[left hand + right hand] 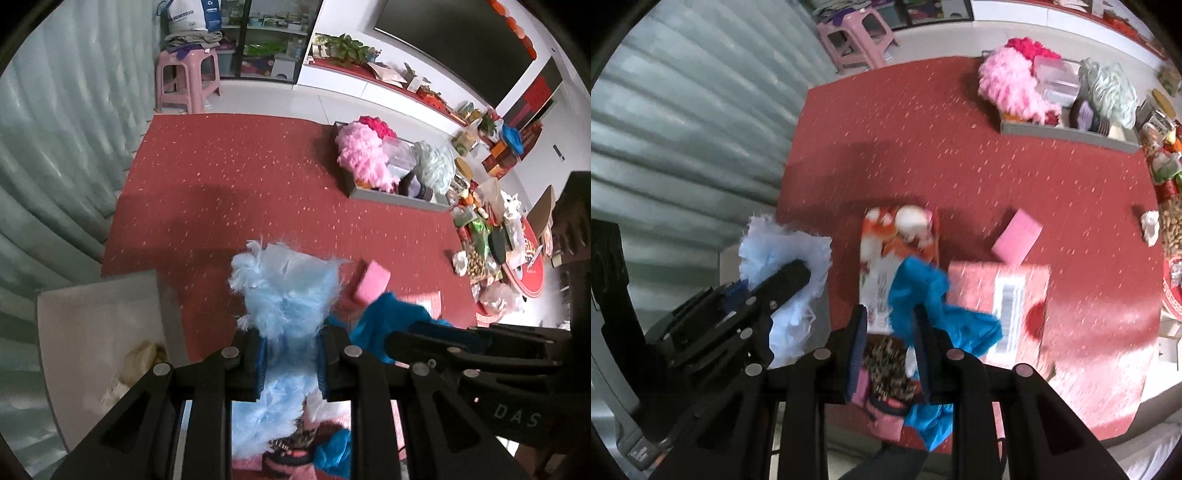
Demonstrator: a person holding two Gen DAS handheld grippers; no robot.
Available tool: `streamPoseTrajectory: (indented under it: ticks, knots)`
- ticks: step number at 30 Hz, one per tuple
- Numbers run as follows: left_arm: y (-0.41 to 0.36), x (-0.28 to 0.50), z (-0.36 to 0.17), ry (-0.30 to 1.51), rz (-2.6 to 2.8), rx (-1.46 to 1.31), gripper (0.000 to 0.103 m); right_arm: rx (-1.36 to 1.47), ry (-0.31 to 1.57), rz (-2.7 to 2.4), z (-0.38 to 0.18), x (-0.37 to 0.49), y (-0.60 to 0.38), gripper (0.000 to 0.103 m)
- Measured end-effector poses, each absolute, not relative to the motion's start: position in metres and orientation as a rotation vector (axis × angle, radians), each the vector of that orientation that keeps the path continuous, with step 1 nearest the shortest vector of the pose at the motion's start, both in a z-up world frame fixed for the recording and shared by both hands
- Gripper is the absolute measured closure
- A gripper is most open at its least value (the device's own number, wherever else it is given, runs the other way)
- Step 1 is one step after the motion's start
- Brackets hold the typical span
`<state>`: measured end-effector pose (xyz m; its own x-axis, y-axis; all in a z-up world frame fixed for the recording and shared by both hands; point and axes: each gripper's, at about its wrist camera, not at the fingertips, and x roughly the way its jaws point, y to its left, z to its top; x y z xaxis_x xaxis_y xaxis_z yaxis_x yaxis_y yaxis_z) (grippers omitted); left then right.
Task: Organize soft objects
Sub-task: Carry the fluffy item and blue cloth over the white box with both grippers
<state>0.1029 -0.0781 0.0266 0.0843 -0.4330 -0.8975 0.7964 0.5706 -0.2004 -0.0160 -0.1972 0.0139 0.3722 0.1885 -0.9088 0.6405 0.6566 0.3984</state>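
My left gripper point(290, 360) is shut on a light blue fluffy duster point(286, 291) and holds it above the red carpet; the duster also shows in the right wrist view point(783, 251). My right gripper point(891, 328) is shut on a bright blue cloth point(923, 291), which also shows in the left wrist view point(388, 317). A pink sponge point(1017, 236) lies on the carpet ahead. A leopard-print and pink soft item point(886, 373) lies below my right gripper.
A grey tray point(373, 192) holds pink fluffy items, a clear box and a pale green pouf at the far right. A white bin point(103, 328) stands at the left. A pink box point(1001, 295) and an orange package point(905, 240) lie on the carpet. A pink stool point(186, 79) stands far back.
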Motion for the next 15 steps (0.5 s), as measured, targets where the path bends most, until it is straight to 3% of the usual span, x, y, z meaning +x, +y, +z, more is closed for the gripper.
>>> streamPoseTrajectory:
  ticks: [12,13,14,15]
  knots:
    - [-0.090,0.139,0.017,1.173,-0.901,0.384,0.080,0.769,1.271,-0.334,-0.006,0.006,-0.212,0.074]
    - [-0.088,0.142,0.016,1.168,-0.889,0.388,0.080,0.743,1.273,-0.317,-0.007,0.013,-0.208,0.060]
    - [-0.087,0.145,0.016,1.167,-0.881,0.386,0.080,0.726,1.278,-0.298,-0.009,0.019,-0.205,0.037]
    - [-0.084,0.148,0.016,1.170,-0.874,0.381,0.080,0.703,1.285,-0.286,-0.014,0.028,-0.201,0.030]
